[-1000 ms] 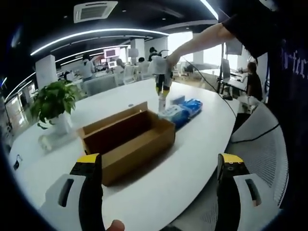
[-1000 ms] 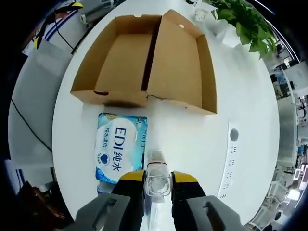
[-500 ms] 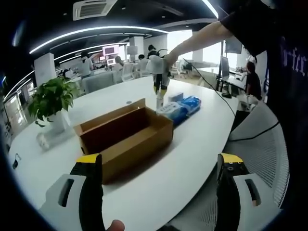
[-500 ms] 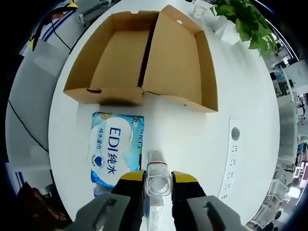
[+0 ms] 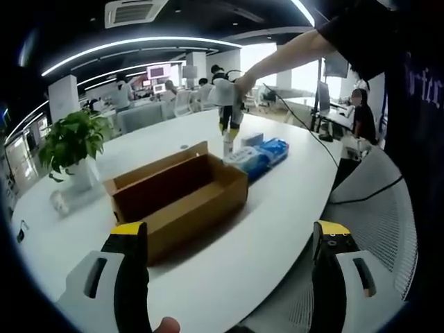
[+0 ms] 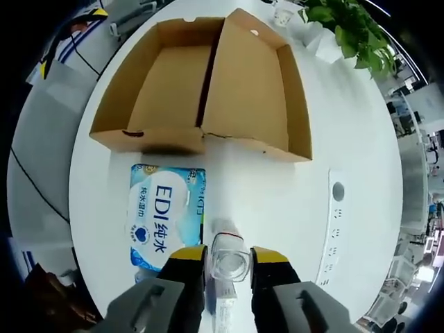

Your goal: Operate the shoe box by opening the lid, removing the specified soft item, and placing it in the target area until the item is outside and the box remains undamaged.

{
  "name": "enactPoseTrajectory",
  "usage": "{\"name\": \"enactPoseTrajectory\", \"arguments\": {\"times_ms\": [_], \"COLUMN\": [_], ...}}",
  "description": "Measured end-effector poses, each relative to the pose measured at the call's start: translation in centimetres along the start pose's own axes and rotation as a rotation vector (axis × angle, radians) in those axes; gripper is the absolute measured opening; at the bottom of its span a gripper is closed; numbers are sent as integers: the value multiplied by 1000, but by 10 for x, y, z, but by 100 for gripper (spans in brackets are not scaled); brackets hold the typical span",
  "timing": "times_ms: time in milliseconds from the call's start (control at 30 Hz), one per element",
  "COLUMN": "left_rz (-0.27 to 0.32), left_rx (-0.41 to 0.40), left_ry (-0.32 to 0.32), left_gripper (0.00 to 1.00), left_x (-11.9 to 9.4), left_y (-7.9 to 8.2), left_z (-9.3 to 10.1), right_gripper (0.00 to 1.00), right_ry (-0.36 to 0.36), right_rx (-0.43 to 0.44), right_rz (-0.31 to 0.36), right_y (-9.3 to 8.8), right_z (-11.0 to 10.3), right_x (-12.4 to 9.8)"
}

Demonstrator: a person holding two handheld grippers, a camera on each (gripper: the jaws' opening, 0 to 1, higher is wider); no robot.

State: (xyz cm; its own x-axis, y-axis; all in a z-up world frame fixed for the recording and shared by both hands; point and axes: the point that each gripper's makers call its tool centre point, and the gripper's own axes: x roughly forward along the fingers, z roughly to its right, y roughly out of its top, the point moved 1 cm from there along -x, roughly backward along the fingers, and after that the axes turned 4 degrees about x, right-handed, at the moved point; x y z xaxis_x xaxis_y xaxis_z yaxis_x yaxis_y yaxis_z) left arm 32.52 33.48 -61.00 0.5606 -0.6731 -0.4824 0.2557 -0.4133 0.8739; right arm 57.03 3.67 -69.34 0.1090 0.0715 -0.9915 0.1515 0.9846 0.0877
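The brown cardboard shoe box (image 5: pixel 177 194) lies open on the white table (image 5: pixel 277 222), and its inside looks empty. From above, the box (image 6: pixel 163 83) and its folded-back lid (image 6: pixel 250 90) lie side by side. A blue wet-wipes pack (image 6: pixel 165 216) lies flat on the table just outside the box, and it is the blue pack (image 5: pixel 258 154) to the box's right. My right gripper (image 6: pixel 229 253) hangs over a clear bottle (image 6: pixel 229 262) beside the pack, jaws slightly parted around it. My left gripper (image 5: pixel 229 277) is wide open, holding nothing, near the table edge.
A potted plant (image 5: pixel 69 142) stands behind the box. A socket strip (image 6: pixel 335 222) is set into the tabletop. A white mesh chair (image 5: pixel 378 201) sits at the table's right edge. A person's arm (image 5: pixel 291 52) reaches over the table, and people sit at desks behind.
My right gripper's jaws have parted a little off the clear bottle. The right gripper view has shifted slightly over the box and pack. The left gripper stays open and still.
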Motion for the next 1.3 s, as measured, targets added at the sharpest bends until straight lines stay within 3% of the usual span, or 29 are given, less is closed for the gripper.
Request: {"name": "enactPoseTrajectory", "arguments": {"times_ms": [233,600,1000,1300], "left_rz": [-6,-10,-52,-79], "left_rx": [-3,-24,-63,-112], "left_ry": [1,17,102,183], "left_gripper": [98,98,94,85], "left_x": [0,1,-2,1], "left_y": [-3,-4,-13,-20], "left_z": [1,-4,-30,-56], "right_gripper": [17,24,34,47], "right_ry": [1,-11,-22,-32], "right_rx": [-26,-27,-14,37], "right_rz": [3,6,27,80], "right_y": [2,1,3,8], "right_z": [0,3,4,8], "right_x": [-1,-1,-6,-16]}}
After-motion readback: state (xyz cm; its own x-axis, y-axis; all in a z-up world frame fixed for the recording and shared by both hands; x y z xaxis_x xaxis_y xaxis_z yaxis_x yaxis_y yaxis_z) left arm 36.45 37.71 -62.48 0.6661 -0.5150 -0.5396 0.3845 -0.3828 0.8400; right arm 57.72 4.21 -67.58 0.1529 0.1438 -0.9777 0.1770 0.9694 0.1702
